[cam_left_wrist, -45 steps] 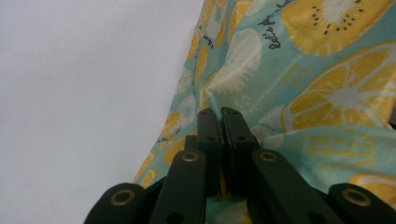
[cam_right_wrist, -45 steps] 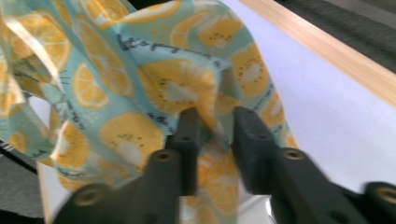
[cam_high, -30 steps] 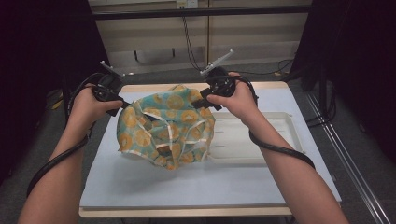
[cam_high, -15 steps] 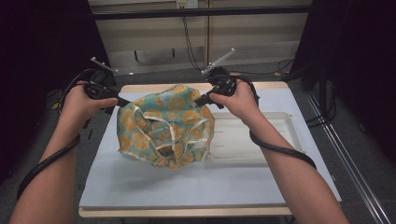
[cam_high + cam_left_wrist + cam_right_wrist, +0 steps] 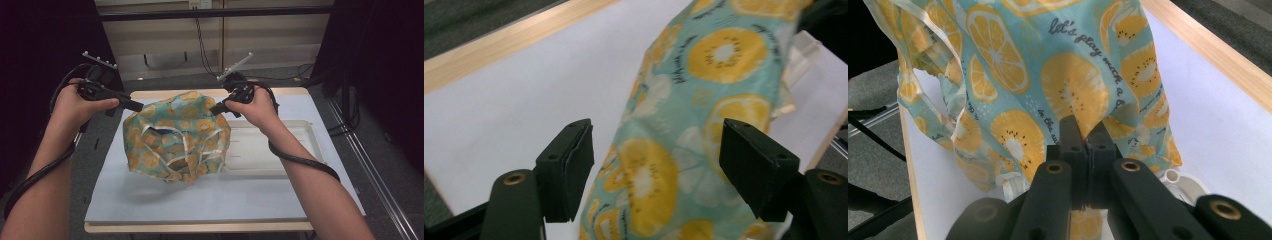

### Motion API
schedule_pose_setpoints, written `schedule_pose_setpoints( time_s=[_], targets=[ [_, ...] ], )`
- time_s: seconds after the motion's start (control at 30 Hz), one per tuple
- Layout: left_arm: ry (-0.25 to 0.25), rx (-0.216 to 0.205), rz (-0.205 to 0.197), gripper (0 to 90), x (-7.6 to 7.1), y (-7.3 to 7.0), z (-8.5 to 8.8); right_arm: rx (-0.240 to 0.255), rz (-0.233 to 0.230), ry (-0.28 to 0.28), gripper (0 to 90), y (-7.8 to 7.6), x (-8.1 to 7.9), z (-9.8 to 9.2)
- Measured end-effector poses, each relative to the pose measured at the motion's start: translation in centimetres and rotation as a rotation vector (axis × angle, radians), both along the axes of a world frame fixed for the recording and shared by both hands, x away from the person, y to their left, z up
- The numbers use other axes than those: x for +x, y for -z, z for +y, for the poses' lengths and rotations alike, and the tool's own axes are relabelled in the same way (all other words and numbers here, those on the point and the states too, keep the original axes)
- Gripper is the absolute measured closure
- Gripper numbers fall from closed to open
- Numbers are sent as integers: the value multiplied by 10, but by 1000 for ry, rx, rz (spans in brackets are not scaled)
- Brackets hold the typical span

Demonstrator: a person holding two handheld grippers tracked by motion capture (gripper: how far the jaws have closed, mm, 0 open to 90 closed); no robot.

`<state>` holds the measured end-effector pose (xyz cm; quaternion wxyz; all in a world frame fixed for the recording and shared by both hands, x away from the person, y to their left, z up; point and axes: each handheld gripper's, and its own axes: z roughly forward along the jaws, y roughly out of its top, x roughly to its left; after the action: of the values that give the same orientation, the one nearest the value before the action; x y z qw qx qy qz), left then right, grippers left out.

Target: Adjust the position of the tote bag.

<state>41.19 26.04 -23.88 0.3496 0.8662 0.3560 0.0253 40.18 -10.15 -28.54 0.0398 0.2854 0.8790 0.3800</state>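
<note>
Dark room around a wood-edged tabletop (image 5: 200, 227) covered with a pale sheet; a shallow white plastic tray (image 5: 300, 150) lies on its right half. A teal fabric bag printed with orange citrus slices (image 5: 175, 135) hangs bunched over the middle of the tabletop, its lower edge near the sheet and its right part over the tray's left end; white straps show in its folds.

Right tool (image 5: 216, 108): jaws pressed together on the bag's upper right edge, fabric pinched between the pads in the right gripper view (image 5: 1087, 145). It carries that side of the bag.

Left tool (image 5: 136, 106): just beside the bag's upper left edge, tip apart from the cloth as far as the high view tells. Jaws have just been opening; in the left gripper view (image 5: 656, 165) they stand well apart, pads clear of the fabric, which hangs beyond the gap between them.
</note>
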Motion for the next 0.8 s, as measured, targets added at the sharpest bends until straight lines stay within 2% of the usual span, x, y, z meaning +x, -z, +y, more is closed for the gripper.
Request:
schedule_pose_setpoints(
  time_s=[0.1, 0.13, 0.2, 0.23, 0.27, 0.37, 0.4, 0.47, 0.53, 0.6, 0.63, 0.7, 0.73, 0.8],
  targets=[
    [24, 8, -16, 302, -5, -3, -6, -3, 6, 3, 887, 0, 0, -1],
    [47, 23, -6, 309, -5, -4, -7, -3, 7, 3, 887, 0, 0, -1],
    [70, 14, -1, 361, -7, -3, -11, -5, 5, 5, 887, 0, 0, -1],
    [61, 6, -5, 363, -8, -3, -13, -6, 5, 5, 887, 0, 0, -1],
    [87, 24, -2, 387, -8, -3, -13, -6, 6, 6, 887, 0, 0, -2],
    [81, 31, -5, 415, -8, -4, -17, 1, 12, 13, 887, 1, 0, -3],
    [94, 32, -3, 415, -8, -5, -17, 2, 15, 16, 887, 1, -1, -3],
    [101, 2, -19, 415, -9, -10, -17, 0, 14, 14, 887, 2, 0, -4],
    [106, -11, -4, 409, -10, -12, -20, -1, 10, 14, 887, 2, 0, -5],
    [123, 8, 8, 391, -11, -11, -23, -4, 8, 15, 886, 2, 0, -6],
    [145, 38, 8, 392, -11, -10, -24, -5, 4, 13, 886, 2, 1, -7],
    [155, 52, 11, 443, -10, -4, -26, -4, 13, 19, 886, 3, 1, -7],
    [175, 64, 17, 493, -8, -2, -26, -3, 13, 20, 885, 3, 1, -7],
    [181, 47, 21, 612, -7, 2, -27, -5, 13, 21, 883, 4, 0, -7]
  ],
)
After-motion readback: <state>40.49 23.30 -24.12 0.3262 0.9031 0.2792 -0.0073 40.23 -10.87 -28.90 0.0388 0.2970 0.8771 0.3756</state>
